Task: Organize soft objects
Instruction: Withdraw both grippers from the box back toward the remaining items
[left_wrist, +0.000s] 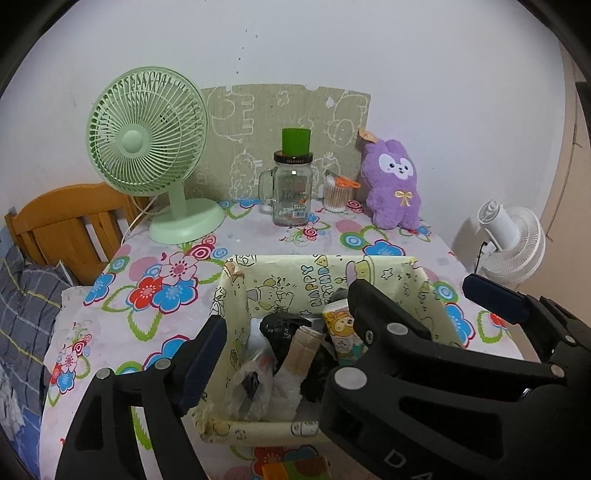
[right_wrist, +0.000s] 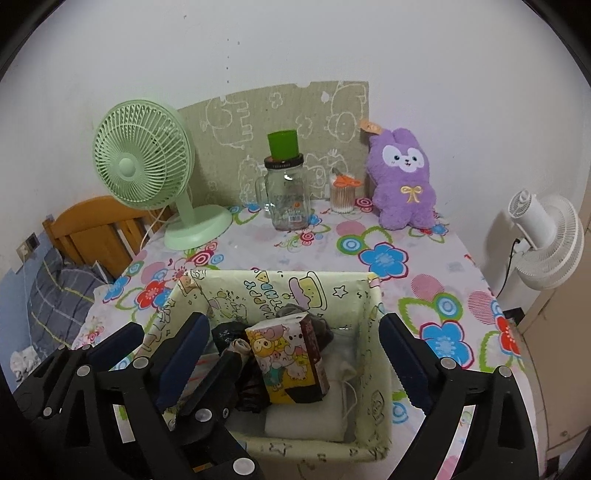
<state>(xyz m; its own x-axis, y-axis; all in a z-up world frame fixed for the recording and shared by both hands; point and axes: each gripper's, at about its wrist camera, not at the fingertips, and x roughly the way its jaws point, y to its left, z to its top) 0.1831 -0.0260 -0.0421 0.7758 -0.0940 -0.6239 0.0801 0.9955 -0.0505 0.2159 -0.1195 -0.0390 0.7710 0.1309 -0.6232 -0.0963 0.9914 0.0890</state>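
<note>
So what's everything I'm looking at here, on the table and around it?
box: one, pale yellow cartoon paper, front of table, between both grippers
tissue pack: one, cartoon print, inside box
black bags: some, crumpled, inside box
white pad: one, at box bottom
plush toy: one, purple, back right, against the wall
jar mug: one, clear glass, back centre
cup: one, green, upside down on the jar
cotton swab tub: one, clear, beside plush
desk fan: one, green, back left
white fan: one, right of table
tablecloth: one, flowered
left hand-held gripper: black, open
right hand-held gripper: black, open
</note>
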